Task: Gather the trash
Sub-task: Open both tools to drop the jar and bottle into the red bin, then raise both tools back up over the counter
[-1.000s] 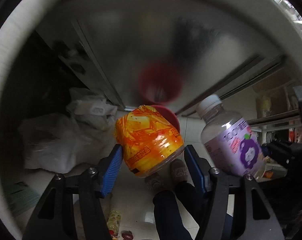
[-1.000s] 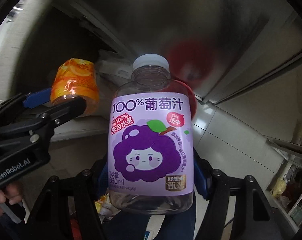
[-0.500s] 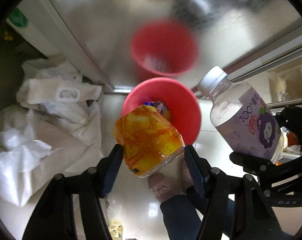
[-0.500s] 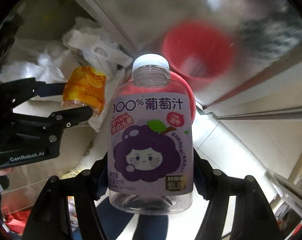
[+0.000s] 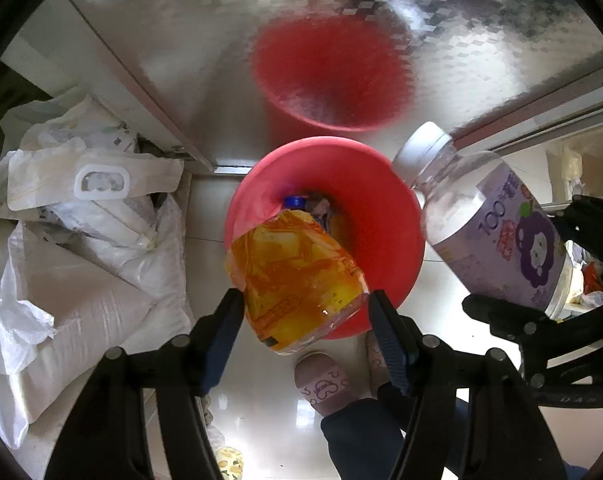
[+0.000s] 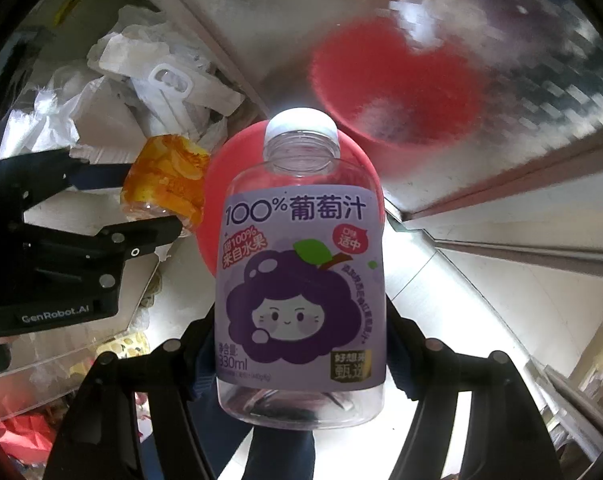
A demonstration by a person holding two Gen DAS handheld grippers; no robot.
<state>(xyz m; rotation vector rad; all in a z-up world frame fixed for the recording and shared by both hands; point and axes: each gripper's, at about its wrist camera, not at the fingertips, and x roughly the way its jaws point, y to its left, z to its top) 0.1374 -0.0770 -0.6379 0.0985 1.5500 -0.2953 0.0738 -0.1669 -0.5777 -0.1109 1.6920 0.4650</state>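
My left gripper [image 5: 303, 308] is shut on a crushed orange-labelled bottle [image 5: 297, 280] and holds it over the near rim of a red bin [image 5: 385, 216] on the floor. The bin holds other trash, including a blue cap. My right gripper [image 6: 299, 344] is shut on an empty purple grape-juice bottle [image 6: 301, 280] with a white cap, held upright beside the bin [image 6: 217, 200]. That bottle shows at the right in the left wrist view [image 5: 497, 232]. The orange bottle [image 6: 165, 180] and left gripper [image 6: 101, 216] show at the left in the right wrist view.
A shiny metal panel [image 5: 221, 60] behind the bin mirrors it. White bags [image 5: 81, 220] are piled on the floor to the left. The person's slippered feet [image 5: 321, 384] stand on the pale tiles below the grippers.
Both grippers have moved forward and tilted down toward the red bin, which now fills the middle of the left wrist view. Both bottles stay gripped.
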